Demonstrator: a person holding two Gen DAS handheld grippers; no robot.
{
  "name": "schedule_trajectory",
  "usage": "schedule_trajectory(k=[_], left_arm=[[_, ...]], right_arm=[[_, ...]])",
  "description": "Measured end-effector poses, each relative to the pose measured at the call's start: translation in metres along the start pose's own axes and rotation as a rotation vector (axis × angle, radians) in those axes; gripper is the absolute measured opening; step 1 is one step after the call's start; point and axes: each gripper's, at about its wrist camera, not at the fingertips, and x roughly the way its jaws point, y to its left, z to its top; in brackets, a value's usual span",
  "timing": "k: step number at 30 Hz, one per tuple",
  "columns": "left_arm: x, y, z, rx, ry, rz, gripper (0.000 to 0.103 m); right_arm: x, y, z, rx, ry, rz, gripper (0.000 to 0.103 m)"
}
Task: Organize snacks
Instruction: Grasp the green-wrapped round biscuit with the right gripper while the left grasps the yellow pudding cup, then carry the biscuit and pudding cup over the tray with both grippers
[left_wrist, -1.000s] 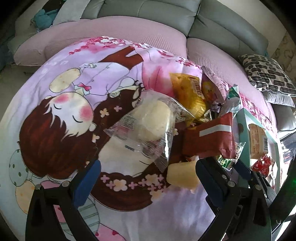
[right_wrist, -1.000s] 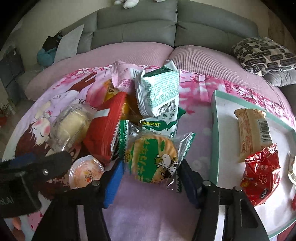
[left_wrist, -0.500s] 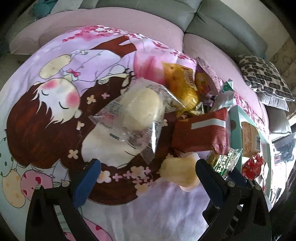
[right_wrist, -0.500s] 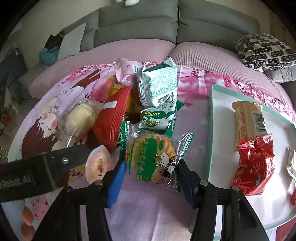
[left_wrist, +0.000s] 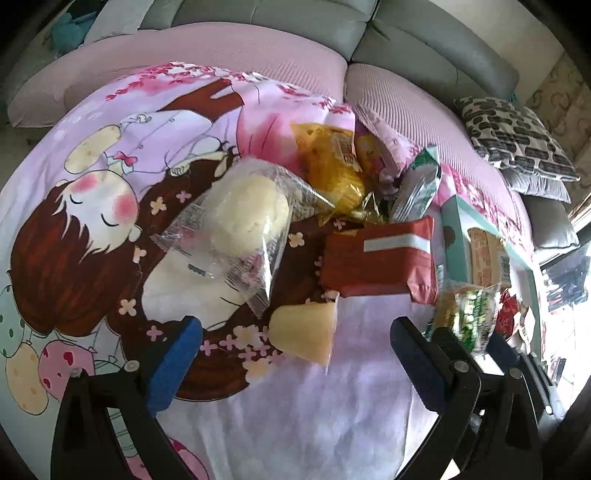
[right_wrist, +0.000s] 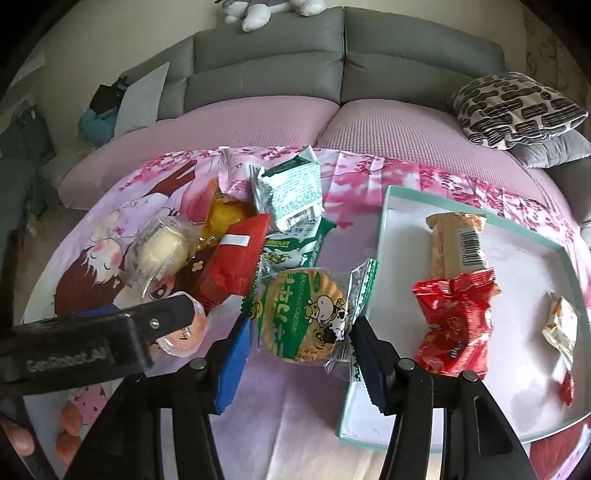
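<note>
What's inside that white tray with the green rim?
Inside the tray lie a tan wrapped bar, a red packet overlapping the bar's near end, and a small pale wrapper. Whatever lies beneath the red packet is hidden.

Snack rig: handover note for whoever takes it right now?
Right gripper: shut on the green cow cracker pack, beside the tray edge.
Left gripper: open, around the jelly cup, not gripping.
Done: wafer bar, red candy bag and a small wrapped sweet lie in the tray.
Left: place the cracker pack; then jelly cup, wrapped bun, red pack, yellow pack, green packs.
</note>
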Motion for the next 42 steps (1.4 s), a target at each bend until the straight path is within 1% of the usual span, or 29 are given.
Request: schedule_trajectory(k=[1,3,4,5,6,7,9,12,14,20,29,32,36,42], left_arm=[[0.002,-0.002,0.0,0.002,0.005,0.0,0.094],[0.009,-0.002,0.001,-0.002,0.013,-0.003,0.082],[0.011,-0.002,0.0,-0.006,0.018,-0.008,0.08],[0.015,-0.001,0.0,-0.011,0.027,-0.014,0.075],[0.016,-0.001,-0.002,-0.013,0.032,-0.012,0.07],[0.018,-0.001,-0.002,-0.011,0.033,0.001,0.067],[0.018,-0.002,-0.001,-0.007,0.023,0.014,0.053],[0.019,-0.002,0.0,-0.008,0.022,0.001,0.049],[0.018,-0.002,0.0,-0.006,0.018,-0.003,0.042],[0.012,-0.002,0.002,-0.002,0.01,-0.006,0.041],[-0.013,-0.017,-0.001,0.038,-0.041,-0.024,0.04],[-0.027,-0.023,-0.002,0.046,-0.081,-0.035,0.04],[-0.041,-0.033,0.0,0.061,-0.139,-0.063,0.04],[-0.047,-0.064,0.005,0.114,-0.177,-0.1,0.04]], right_arm=[[-0.001,-0.001,-0.001,-0.005,-0.002,-0.008,0.058],[-0.003,-0.004,-0.002,-0.001,0.0,-0.012,0.058],[-0.003,-0.007,-0.002,0.005,0.002,-0.012,0.058],[-0.003,-0.008,-0.002,0.009,0.002,-0.014,0.058],[-0.003,-0.01,-0.002,0.013,0.003,-0.016,0.058],[-0.003,-0.011,-0.002,0.015,0.004,-0.017,0.058],[-0.002,-0.011,-0.002,0.019,0.007,-0.015,0.058],[-0.002,-0.01,-0.002,0.019,0.007,-0.012,0.058],[-0.002,-0.01,-0.003,0.02,0.007,-0.01,0.058],[-0.004,-0.012,-0.002,0.029,0.002,-0.01,0.058],[-0.016,-0.019,0.002,0.058,-0.032,-0.006,0.058],[-0.02,-0.022,0.004,0.072,-0.043,-0.006,0.058],[-0.033,-0.03,0.008,0.095,-0.08,-0.007,0.058],[-0.05,-0.052,0.011,0.148,-0.125,-0.025,0.058]])
